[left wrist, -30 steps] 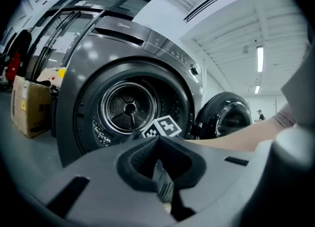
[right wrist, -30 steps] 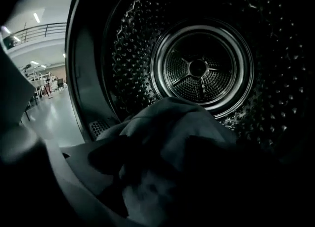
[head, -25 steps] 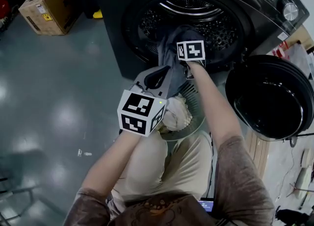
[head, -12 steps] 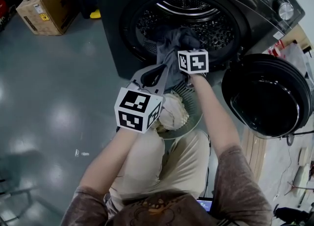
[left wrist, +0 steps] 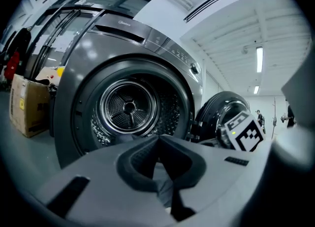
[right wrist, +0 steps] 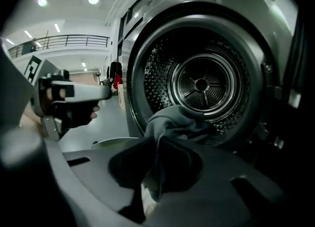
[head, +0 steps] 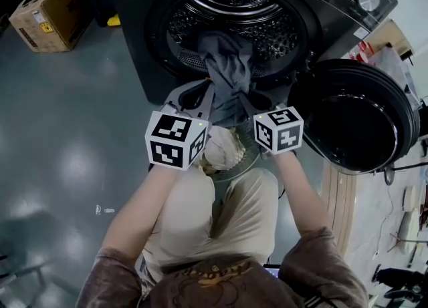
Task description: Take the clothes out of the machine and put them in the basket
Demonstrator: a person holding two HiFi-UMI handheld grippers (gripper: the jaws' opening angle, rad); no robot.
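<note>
Grey garment (head: 227, 66) hangs half out of the drum (head: 271, 33); the right gripper (right wrist: 157, 162), its jaws having just closed, pinches it; the left gripper (left wrist: 160, 152) clamps it too. Pale clothes (head: 222, 147) already lie in the basket (head: 235, 175); this piece is left.

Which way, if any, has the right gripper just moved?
Yes: the right gripper, jaws just closed on the grey garment, pulled back from the drum toward the person.
</note>
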